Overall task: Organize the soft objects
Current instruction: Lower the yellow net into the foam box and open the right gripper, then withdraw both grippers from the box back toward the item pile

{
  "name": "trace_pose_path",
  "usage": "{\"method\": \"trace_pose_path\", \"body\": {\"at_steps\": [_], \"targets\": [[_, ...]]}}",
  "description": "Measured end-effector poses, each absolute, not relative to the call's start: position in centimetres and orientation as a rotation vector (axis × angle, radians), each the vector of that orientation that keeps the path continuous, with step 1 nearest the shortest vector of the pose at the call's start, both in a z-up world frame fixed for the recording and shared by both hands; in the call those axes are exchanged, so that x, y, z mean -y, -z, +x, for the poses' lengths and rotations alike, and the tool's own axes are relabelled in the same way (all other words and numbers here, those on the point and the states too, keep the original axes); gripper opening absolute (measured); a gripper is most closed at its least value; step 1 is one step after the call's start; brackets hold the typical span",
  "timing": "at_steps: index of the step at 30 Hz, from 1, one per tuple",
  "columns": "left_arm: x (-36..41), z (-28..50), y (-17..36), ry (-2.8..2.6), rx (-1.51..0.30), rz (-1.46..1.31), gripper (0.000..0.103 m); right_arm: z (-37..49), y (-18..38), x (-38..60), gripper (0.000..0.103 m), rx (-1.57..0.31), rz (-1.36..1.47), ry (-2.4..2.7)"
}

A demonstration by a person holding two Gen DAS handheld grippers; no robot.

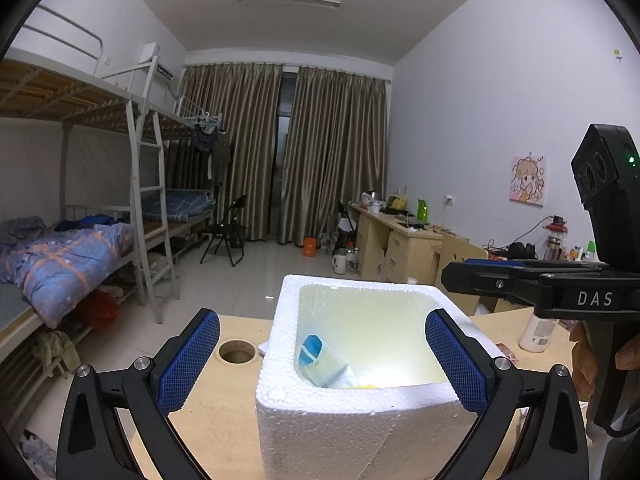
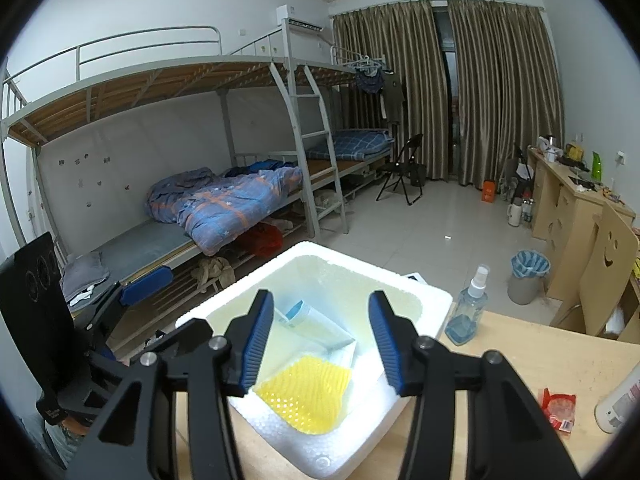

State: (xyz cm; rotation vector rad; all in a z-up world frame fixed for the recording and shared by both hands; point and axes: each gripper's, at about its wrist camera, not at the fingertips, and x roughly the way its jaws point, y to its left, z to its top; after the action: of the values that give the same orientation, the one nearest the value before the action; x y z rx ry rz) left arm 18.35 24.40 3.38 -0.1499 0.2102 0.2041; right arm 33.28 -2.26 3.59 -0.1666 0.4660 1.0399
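Note:
A white foam box stands on the wooden table; it also shows in the right wrist view. Inside lie a yellow mesh foam sleeve and a pale tissue pack with a blue end, whose blue end shows in the left wrist view. My left gripper is open, its jaws straddling the box's near wall. My right gripper is open and empty, held just above the box. The right gripper's body shows at the right of the left wrist view.
A clear spray bottle stands beside the box, a red packet and a white bottle lie on the table. A round cable hole is left of the box. Bunk beds, desks and a bin stand beyond.

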Motion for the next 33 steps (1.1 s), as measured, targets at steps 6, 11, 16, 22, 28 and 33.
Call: {"method": "trace_pose_path", "body": {"at_steps": [6, 11, 16, 22, 28, 33], "targets": [[-24.9, 18.6, -3.4, -0.220, -0.221, -0.161, 0.103, 33.0, -3.7, 2.6, 0.063, -0.453, -0.166, -1.007], [-24.5, 18.4, -3.7, -0.217, -0.226, -0.155, 0.103, 32.8, -3.8, 3.2, 0.067, -0.455, -0.164, -0.984], [-23.7, 18.3, -3.8, -0.183, -0.251, -0.145, 0.103, 32.1, -4.3, 4.0, 0.084, -0.436, -0.154, -0.984], [-22.5, 17.5, -4.6, -0.193, -0.248, -0.093, 0.103, 31.4, -4.8, 5.3, 0.103, -0.422, -0.134, -0.967], [-20.8, 16.0, -5.7, -0.190, -0.255, -0.092, 0.103, 30.3, -5.1, 6.3, 0.103, -0.403, -0.152, -0.943], [-18.7, 13.9, -6.6, -0.177, -0.253, -0.091, 0.103, 29.4, -5.0, 8.1, 0.103, -0.408, -0.128, -0.937]]}}
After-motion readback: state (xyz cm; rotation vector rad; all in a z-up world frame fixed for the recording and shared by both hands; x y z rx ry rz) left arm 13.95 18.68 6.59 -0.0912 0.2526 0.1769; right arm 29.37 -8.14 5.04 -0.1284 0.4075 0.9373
